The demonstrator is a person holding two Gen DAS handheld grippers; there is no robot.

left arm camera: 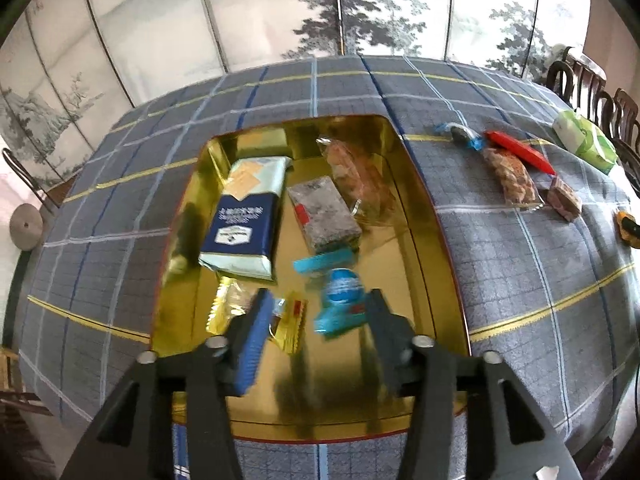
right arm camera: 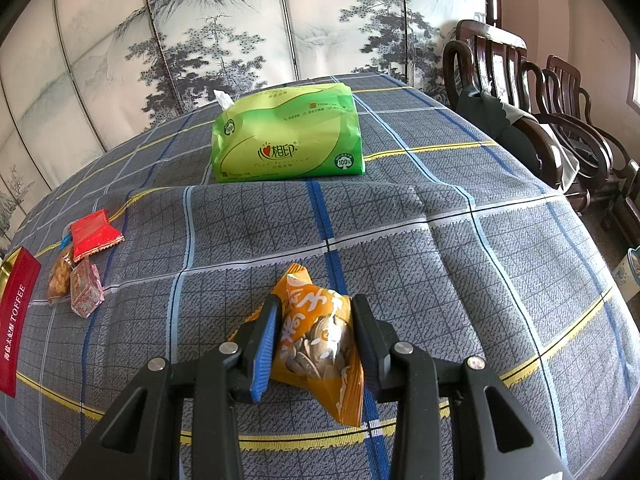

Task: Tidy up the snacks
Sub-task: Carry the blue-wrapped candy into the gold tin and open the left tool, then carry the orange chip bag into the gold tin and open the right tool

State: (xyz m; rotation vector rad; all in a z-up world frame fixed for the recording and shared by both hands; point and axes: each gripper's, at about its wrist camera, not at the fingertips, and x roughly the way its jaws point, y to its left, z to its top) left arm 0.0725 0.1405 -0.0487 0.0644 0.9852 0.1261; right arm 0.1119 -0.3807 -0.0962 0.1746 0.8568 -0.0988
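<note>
My left gripper point(left arm camera: 318, 322) hangs over the gold tin point(left arm camera: 420, 208), its jaws spread apart with nothing pinched. The blue snack packet point(left arm camera: 340, 300), blurred, sits between the fingertips, closer to the right finger, above the tin floor; I cannot tell whether it touches the floor. A gold-wrapped candy point(left arm camera: 290, 320) lies just beside the left finger. My right gripper point(right arm camera: 314, 334) pinches the orange seed packet point(right arm camera: 320, 344) just above the plaid tablecloth point(right arm camera: 440, 260).

Black left gripper point(left arm camera: 316, 316), blue pad, silver screws
</note>
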